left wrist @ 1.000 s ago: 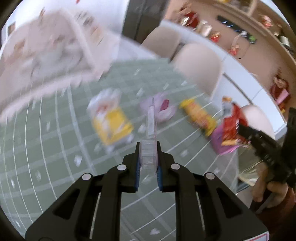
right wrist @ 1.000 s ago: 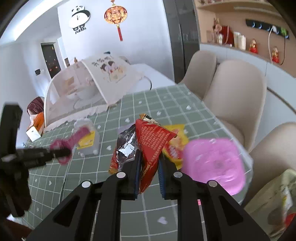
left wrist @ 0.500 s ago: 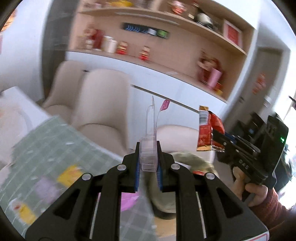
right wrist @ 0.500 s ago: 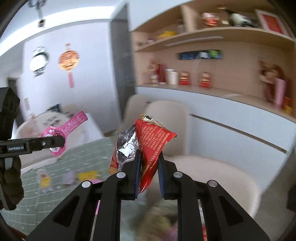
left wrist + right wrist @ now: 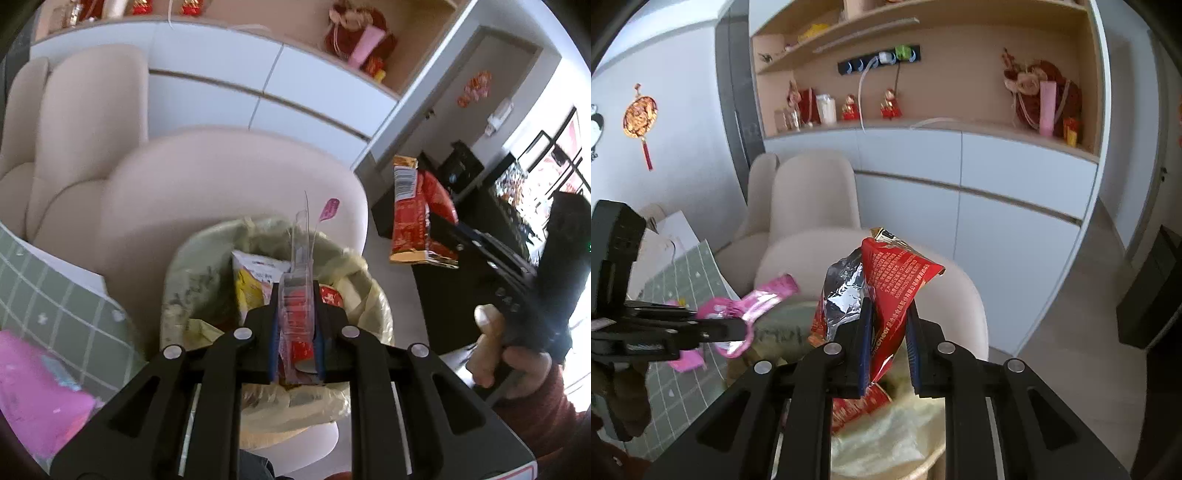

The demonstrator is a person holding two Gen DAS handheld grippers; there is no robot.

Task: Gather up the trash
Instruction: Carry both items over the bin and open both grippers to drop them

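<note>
Left wrist view: the left gripper [image 5: 297, 325] is clamped nearly closed on a clear plastic package [image 5: 300, 273] with a pink tag, standing up between its fingers [image 5: 272, 328] above the lined trash bin [image 5: 177, 273]. The right gripper [image 5: 888, 332] pinches a red foil snack wrapper [image 5: 894, 284] over the bin's rim, near the green table edge [image 5: 690, 273].

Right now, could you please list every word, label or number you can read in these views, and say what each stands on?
"cheer": on the red snack wrapper, beside a finger of the right tool; any letters before it are hidden.
Fine print on the same wrapper: too small to read.
Barcode on the wrapper's back, seen from the left wrist: digits blurred.
Yellow and white packet in the trash bin: print blurred.
</note>
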